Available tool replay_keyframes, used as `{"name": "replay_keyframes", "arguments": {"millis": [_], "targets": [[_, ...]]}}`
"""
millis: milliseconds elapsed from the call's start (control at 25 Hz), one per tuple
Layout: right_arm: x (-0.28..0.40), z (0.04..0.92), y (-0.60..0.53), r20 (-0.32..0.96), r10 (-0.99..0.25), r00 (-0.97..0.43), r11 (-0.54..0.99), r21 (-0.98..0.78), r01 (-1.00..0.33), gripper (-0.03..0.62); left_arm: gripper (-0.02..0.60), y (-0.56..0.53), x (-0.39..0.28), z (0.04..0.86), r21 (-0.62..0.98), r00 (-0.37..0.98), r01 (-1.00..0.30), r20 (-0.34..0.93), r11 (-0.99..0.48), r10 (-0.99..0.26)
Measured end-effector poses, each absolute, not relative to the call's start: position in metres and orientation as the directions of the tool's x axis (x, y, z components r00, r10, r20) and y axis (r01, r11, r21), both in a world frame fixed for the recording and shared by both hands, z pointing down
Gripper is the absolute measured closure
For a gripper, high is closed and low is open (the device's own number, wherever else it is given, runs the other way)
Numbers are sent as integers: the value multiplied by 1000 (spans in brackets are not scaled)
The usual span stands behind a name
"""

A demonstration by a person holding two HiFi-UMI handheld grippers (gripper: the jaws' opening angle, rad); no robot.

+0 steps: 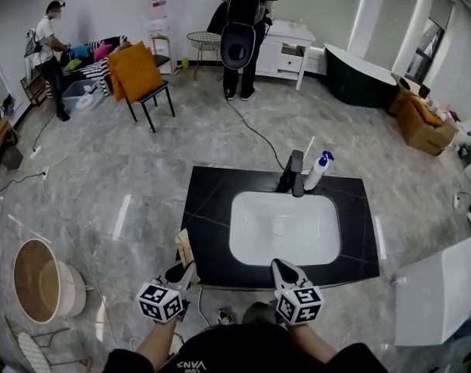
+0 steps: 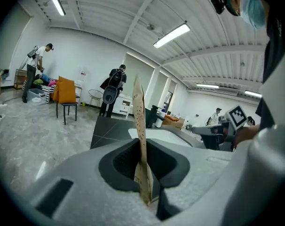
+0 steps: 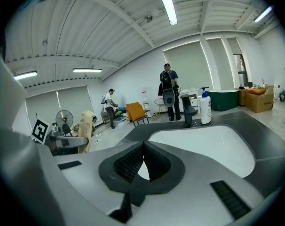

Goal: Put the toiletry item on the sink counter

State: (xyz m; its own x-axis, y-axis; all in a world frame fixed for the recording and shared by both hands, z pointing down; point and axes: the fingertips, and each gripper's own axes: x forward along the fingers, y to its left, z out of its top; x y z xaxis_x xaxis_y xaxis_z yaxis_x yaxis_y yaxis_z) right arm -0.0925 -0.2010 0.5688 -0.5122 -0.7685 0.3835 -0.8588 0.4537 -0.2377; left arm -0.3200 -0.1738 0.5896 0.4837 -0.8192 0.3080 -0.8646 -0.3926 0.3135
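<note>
A flat beige packet [image 1: 183,247] with small dark dots stands upright between the jaws of my left gripper [image 1: 187,270], just off the front-left corner of the black sink counter [image 1: 212,200]. In the left gripper view the packet [image 2: 139,112] is pinched edge-on in the left gripper [image 2: 143,145]. My right gripper [image 1: 280,266] hovers at the counter's front edge, before the white basin [image 1: 284,228]. It is shut with nothing in it, and in its own view the right gripper [image 3: 143,147] points over the basin [image 3: 213,145].
A black faucet [image 1: 296,173] and a white pump bottle [image 1: 318,171] stand behind the basin. A round basket [image 1: 41,280] sits on the floor at left and a white fixture [image 1: 445,286] at right. Farther off are an orange chair [image 1: 138,76] and a standing person [image 1: 243,29].
</note>
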Motion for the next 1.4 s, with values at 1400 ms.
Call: {"name": "replay_keyframes", "arguments": {"millis": [1400], "targets": [[-40, 579, -315, 403, -771, -493, 416, -267, -869, 594, 541, -332, -320, 646, 162, 408, -909, 537, -384, -738]]}}
